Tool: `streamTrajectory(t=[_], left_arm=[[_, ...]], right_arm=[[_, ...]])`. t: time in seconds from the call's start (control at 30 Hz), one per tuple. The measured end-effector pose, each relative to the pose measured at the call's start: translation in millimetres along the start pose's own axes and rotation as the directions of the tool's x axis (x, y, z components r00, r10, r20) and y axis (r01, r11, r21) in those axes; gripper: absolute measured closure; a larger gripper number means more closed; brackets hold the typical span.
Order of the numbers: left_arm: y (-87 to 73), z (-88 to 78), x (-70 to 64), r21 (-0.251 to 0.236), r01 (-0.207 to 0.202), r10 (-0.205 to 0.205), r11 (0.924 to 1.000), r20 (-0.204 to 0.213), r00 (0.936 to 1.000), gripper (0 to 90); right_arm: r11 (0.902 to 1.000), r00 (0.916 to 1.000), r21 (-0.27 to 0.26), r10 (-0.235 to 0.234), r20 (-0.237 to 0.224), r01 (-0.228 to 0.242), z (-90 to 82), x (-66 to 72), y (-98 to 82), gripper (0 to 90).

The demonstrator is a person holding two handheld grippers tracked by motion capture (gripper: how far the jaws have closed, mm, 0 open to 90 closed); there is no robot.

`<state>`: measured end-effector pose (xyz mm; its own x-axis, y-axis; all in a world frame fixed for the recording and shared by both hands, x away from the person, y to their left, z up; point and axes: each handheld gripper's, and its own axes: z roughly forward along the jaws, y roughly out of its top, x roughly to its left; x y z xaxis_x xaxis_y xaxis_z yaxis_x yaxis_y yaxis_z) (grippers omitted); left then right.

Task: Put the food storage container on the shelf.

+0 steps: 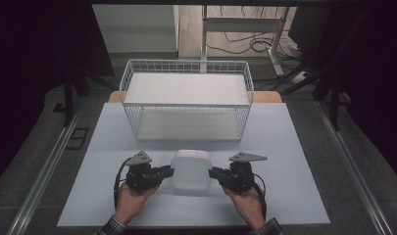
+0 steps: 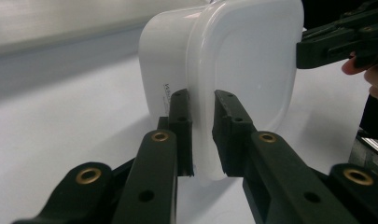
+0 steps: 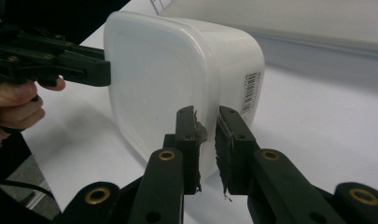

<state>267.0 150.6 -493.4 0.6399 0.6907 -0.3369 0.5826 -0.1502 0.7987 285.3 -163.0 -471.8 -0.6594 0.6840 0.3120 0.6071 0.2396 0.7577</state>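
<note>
Plastic container [image 1: 190, 169], white and lidded, on the pale table [image 1: 294, 161] just before the wire basket [image 1: 186, 98]; probably light, stiff-walled, smooth and slip-prone, best gripped at the projecting lid rim. Left gripper [image 2: 203, 135] narrowed onto the rim at the container's left edge, right gripper [image 3: 206, 140] likewise clamped on the opposite rim

A white wire basket [image 1: 186, 100] stands on the pale table [image 1: 294, 147]. Cables [image 1: 242, 44] lie on the floor beyond.
</note>
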Motion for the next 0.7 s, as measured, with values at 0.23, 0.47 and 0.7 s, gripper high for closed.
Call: streamTrajectory(t=[0.23, 0.47, 0.7], left_arm=[[10.7, -5.5, 3.0, -0.052, -0.013, 0.013, 0.9986, 0.004, 0.9999, 79.5], [25.6, -4.7, 4.0, -0.072, -0.036, 0.036, 0.9967, -0.008, 0.9993, 80.5], [46.3, 2.6, 16.7, -0.096, -0.034, 0.032, 0.9948, -0.023, 0.9992, 80.5]], right_arm=[[0.9982, 0.9983, -0.028, -0.053, 0.024, 0.054, 3.8, -1.5, 13.1, 78.2], [0.9968, 0.9977, -0.049, -0.061, 0.029, 0.062, 9.8, -12.2, 25.0, 77.0], [0.9943, 0.9967, -0.08, -0.067, 0.046, 0.07, 15.9, -22.3, 45.1, 76.8]])
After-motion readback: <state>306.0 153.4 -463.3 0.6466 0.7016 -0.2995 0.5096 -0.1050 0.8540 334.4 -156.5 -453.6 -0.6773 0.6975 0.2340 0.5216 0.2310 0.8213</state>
